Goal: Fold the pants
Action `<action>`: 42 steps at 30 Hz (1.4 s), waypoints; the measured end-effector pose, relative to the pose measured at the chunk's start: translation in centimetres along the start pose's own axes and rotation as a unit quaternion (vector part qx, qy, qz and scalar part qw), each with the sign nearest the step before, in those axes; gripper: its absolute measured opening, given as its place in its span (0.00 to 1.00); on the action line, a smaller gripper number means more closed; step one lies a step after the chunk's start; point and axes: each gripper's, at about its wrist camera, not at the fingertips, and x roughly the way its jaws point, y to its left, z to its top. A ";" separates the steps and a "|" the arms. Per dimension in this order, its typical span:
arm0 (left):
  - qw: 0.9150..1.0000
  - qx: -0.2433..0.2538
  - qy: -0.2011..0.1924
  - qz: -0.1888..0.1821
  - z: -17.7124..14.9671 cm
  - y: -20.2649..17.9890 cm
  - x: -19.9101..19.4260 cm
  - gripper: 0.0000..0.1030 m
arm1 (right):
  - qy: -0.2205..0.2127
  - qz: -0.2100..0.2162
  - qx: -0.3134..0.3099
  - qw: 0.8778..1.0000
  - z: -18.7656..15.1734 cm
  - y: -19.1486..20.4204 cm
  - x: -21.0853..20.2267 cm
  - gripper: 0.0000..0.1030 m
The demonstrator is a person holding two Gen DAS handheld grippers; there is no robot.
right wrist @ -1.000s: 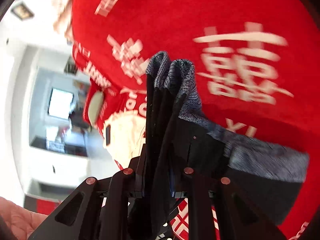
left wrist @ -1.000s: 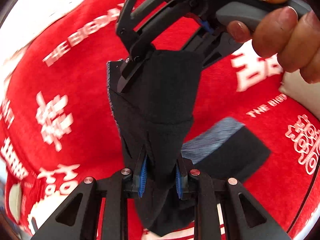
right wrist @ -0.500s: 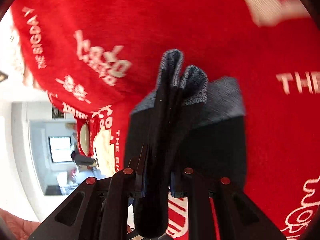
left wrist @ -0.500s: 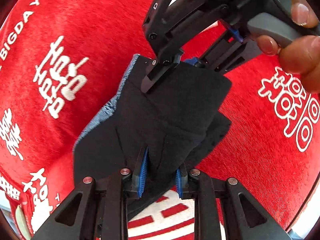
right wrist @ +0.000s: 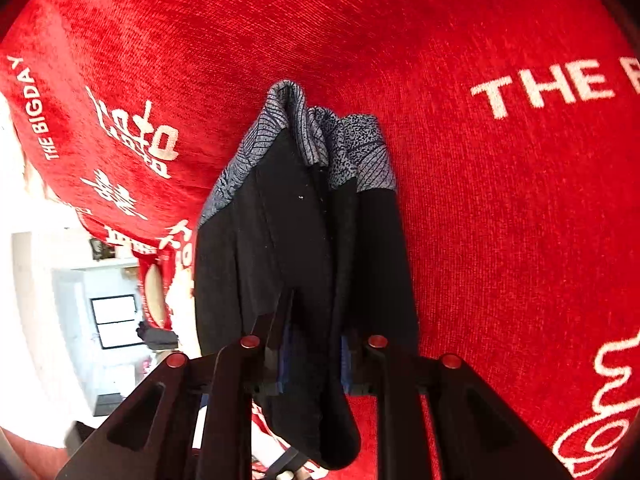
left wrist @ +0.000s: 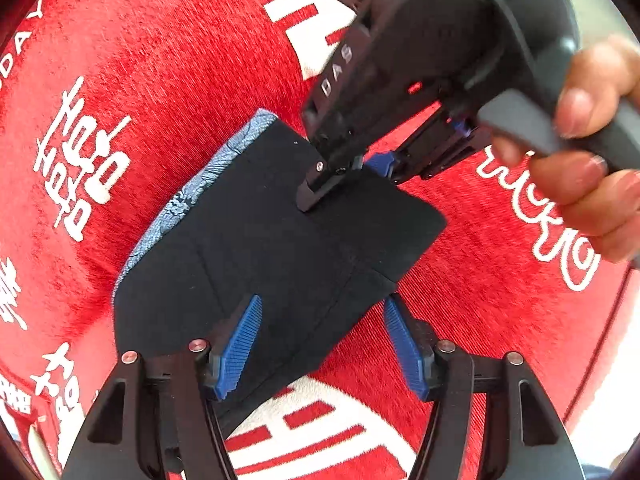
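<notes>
We're setting the folded pants (left wrist: pixel 276 248) down: left gripper (left wrist: pixel 324 344) has just opened, cloth loose between its jaws. Right gripper (right wrist: pixel 314 356) pinches the far edge, so it probably lets go next.

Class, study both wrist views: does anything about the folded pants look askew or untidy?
Slightly. The dark pants lie folded on the red blanket, but the grey patterned edge is bunched in uneven ridges where the right gripper pinches it.

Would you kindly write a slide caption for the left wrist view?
Left gripper, jaws just opened, releases folded dark pants on the red cloth; right gripper clamps their far edge.
</notes>
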 end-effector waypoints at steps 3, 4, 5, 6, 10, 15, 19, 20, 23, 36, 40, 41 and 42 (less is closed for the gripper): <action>0.999 -0.025 -0.005 -0.020 -0.2 2.2 -1.6 0.63 | -0.001 -0.024 -0.006 1.000 -0.2 0.9 0.0 0.25; 0.999 -0.041 -0.007 -0.029 -0.2 3.5 -2.1 0.63 | -0.001 -0.040 -0.012 0.999 -0.3 1.2 -0.1 0.26; 0.998 -0.059 -0.008 -0.033 -0.3 5.1 -2.5 0.63 | -0.001 -0.052 -0.016 0.999 -0.5 1.3 -0.1 0.28; 0.997 -0.072 -0.009 -0.031 -0.5 6.4 -2.6 0.63 | -0.001 -0.066 -0.021 0.998 -0.7 1.6 -0.1 0.30; 0.990 -0.142 -0.001 0.022 -1.3 13.5 -1.7 0.63 | -0.010 -0.156 -0.042 0.987 -1.2 3.0 -0.8 0.45; 0.952 -0.299 0.041 0.046 -2.9 23.3 2.3 0.63 | -0.059 -0.237 -0.068 0.967 -1.4 5.6 -2.2 0.44; 0.910 -0.404 0.086 0.011 -4.4 27.9 7.2 0.63 | -0.099 -0.232 -0.088 0.964 -0.5 8.5 -2.4 0.42; 0.905 -0.415 0.093 0.005 -4.6 28.2 8.1 0.63 | -0.101 -0.224 -0.095 0.965 0.0 9.4 -1.8 0.42; 0.900 -0.421 0.115 0.006 -4.9 28.1 10.5 0.63 | -0.085 -0.215 -0.112 0.966 0.5 10.7 0.4 0.42; 0.923 -0.375 0.074 0.040 -6.4 23.3 4.3 0.63 | -0.045 -0.294 -0.135 0.945 -5.0 8.7 2.3 0.42; 0.934 -0.348 0.082 0.021 -7.9 20.7 2.5 0.63 | -0.067 -0.284 -0.091 0.952 -5.7 7.9 0.2 0.42; 0.936 -0.340 0.084 0.018 -8.2 20.2 2.5 0.63 | -0.069 -0.270 -0.077 0.957 -6.0 7.7 -0.2 0.42; 0.939 -0.332 0.085 0.019 -8.5 19.5 2.4 0.63 | -0.068 -0.264 -0.072 0.959 -6.2 7.5 -0.6 0.42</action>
